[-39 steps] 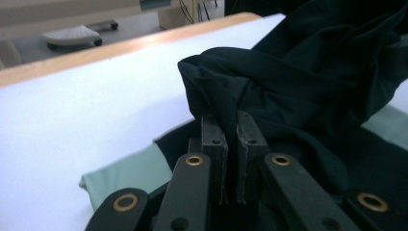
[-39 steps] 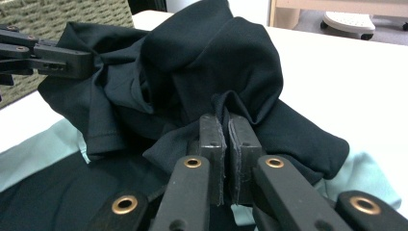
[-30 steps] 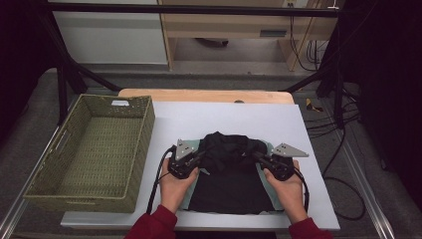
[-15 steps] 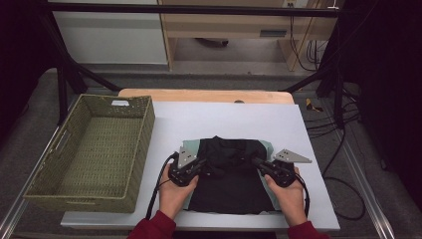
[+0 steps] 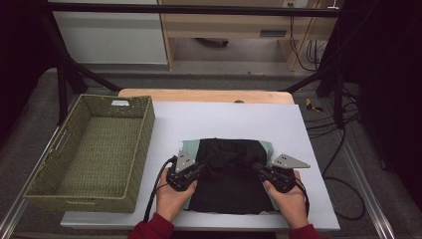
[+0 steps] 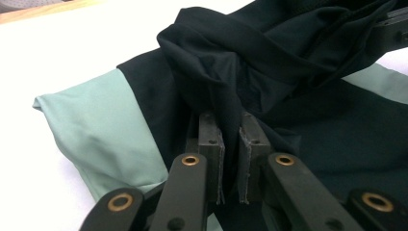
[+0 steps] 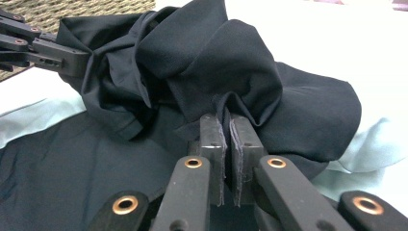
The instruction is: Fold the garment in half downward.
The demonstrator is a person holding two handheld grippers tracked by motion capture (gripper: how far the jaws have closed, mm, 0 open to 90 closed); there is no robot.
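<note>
A black garment [image 5: 228, 172] with pale green sleeves [image 5: 189, 146] lies on the white table [image 5: 224, 119], folded over on itself. My left gripper [image 5: 198, 168] holds its left edge; in the left gripper view the pads [image 6: 211, 139] pinch a fold of the black garment [image 6: 288, 72]. My right gripper [image 5: 260, 169] holds the right edge the same way, with black cloth [image 7: 226, 62] bunched between its pads [image 7: 243, 139]. Both grippers hold a raised fold above the flat lower part. In the right gripper view the other gripper [image 7: 38, 45] shows at the far left.
A green woven basket [image 5: 89, 149], with nothing in it, stands on the table's left side. A wooden board [image 5: 204, 94] runs along the table's far edge. Black frame posts and cables [image 5: 328, 114] stand beyond the right edge. Bare white table lies behind the garment.
Both grippers have drawn back toward the near edge with the cloth, and the raised bunch of black fabric between them has flattened into a wider fold.
</note>
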